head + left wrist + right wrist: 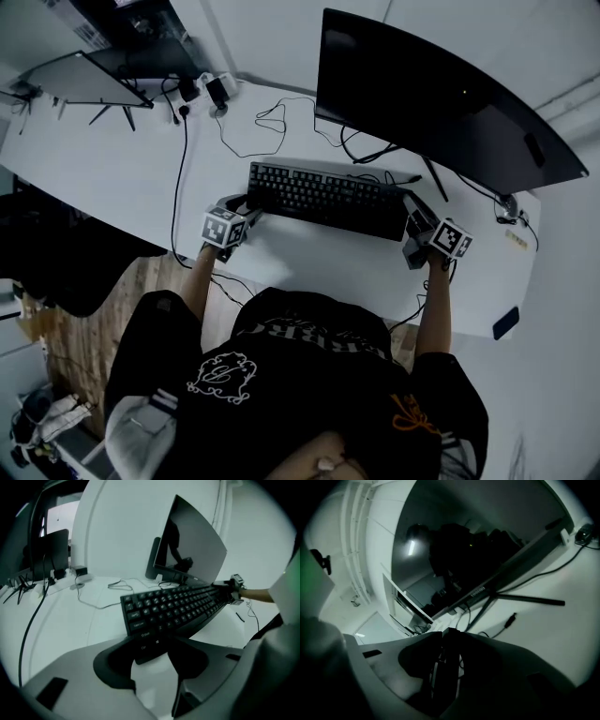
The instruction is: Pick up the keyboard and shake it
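Observation:
A black keyboard (323,197) lies across the white desk (122,169) in front of the big monitor (422,103). My left gripper (248,211) is at its left end. In the left gripper view the keyboard's (178,606) near corner sits between the jaws of the left gripper (150,651), and both pads seem to touch it. My right gripper (417,230) is at the right end. In the right gripper view the keyboard (445,667) shows edge-on as a thin dark plate, and the right gripper (447,639) is shut on it.
A second, smaller monitor (80,80) stands at the desk's far left beside a power strip (211,89). A black cable (178,178) runs down over the front edge. A small dark object (506,322) lies at the desk's right corner. The monitor's stand legs (525,599) spread behind the keyboard.

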